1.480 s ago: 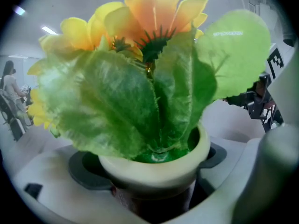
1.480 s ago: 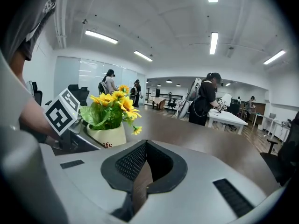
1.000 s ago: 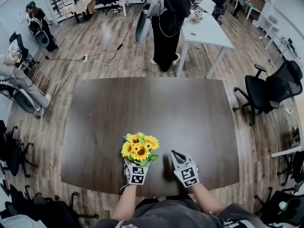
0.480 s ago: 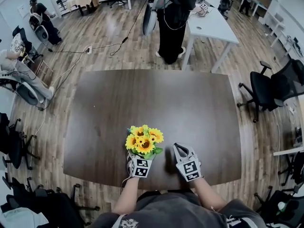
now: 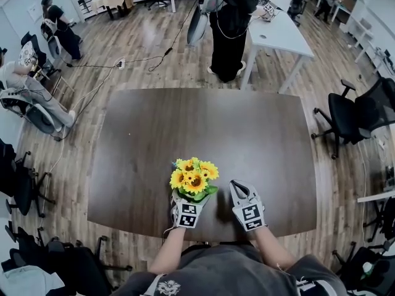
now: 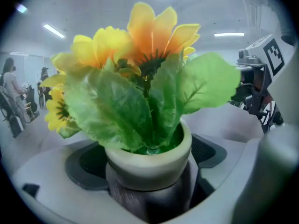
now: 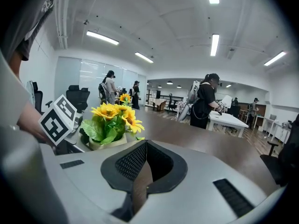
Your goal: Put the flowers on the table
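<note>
Left gripper (image 5: pixel 190 200) of mine clamps the flowers (image 5: pixel 194 177) at the frame's lower centre, my right gripper (image 5: pixel 236 186) closed and empty just beside it.

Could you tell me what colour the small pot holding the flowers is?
Pale cream; the small round pot shows best in the left gripper view.

We're over a broad dark-brown wooden table (image 5: pixel 247 134) with rounded corners, standing on a plank floor (image 5: pixel 142 48). One thing sits over its top: a pot of sunflowers (image 5: pixel 195 180), close to the near edge, about midway along; whether its base touches the wood, we can't tell
</note>
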`<state>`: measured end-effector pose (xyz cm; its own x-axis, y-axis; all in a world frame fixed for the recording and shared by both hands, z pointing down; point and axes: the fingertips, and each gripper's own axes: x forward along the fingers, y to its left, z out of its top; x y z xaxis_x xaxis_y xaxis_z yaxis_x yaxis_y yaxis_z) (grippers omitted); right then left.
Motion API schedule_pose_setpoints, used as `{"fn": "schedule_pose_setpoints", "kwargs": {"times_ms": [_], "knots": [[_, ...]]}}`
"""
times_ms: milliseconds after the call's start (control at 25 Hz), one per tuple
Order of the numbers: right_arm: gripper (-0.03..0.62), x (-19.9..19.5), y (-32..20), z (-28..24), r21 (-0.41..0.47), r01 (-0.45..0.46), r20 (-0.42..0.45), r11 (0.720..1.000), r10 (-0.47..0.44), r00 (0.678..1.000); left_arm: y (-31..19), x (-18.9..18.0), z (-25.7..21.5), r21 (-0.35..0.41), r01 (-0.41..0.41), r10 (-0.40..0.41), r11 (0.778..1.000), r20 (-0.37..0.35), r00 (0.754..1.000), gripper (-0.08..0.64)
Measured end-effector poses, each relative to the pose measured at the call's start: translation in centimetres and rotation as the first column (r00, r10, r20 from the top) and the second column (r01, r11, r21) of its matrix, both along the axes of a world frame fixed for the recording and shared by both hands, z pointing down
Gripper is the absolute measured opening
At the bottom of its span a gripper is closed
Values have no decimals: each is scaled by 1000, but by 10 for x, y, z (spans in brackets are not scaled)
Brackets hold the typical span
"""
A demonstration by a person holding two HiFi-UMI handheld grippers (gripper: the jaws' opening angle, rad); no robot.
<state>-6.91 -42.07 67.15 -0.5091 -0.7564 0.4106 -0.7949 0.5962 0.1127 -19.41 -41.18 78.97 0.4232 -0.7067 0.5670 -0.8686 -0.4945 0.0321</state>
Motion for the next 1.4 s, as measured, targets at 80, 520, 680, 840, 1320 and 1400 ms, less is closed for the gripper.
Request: {"fn": "schedule_pose_setpoints", "kwargs": {"times_ms": [80, 520, 680, 840, 1320, 1400], "knots": [[23, -4, 2, -4, 10, -9, 3, 1000, 9, 1000, 9, -6, -3, -17, 4, -4, 1000, 5, 1000, 545], [23, -38, 18, -36, 89, -90, 36, 992, 87, 996, 51, -49, -44, 96, 40, -42, 995, 18, 999, 372], [23, -43, 26, -57, 143, -110, 47, 984, 104, 993, 52, -72, -80, 193, 92, -96, 977, 11, 995, 244], [23, -45, 33, -78, 193, -89, 81, 977, 75, 994, 50, -86, -111, 247, 183, -187, 951, -9, 982, 129], [23, -23, 62, -129, 318, -10, 85, 948, -18, 996, 67, -67, -187, 363, 307, -304, 880, -66, 950, 8], [23, -20, 68, -130, 317, -13, 94, 949, -18, 995, 70, -66, -192, 363, 322, -317, 874, -74, 945, 8]]}}
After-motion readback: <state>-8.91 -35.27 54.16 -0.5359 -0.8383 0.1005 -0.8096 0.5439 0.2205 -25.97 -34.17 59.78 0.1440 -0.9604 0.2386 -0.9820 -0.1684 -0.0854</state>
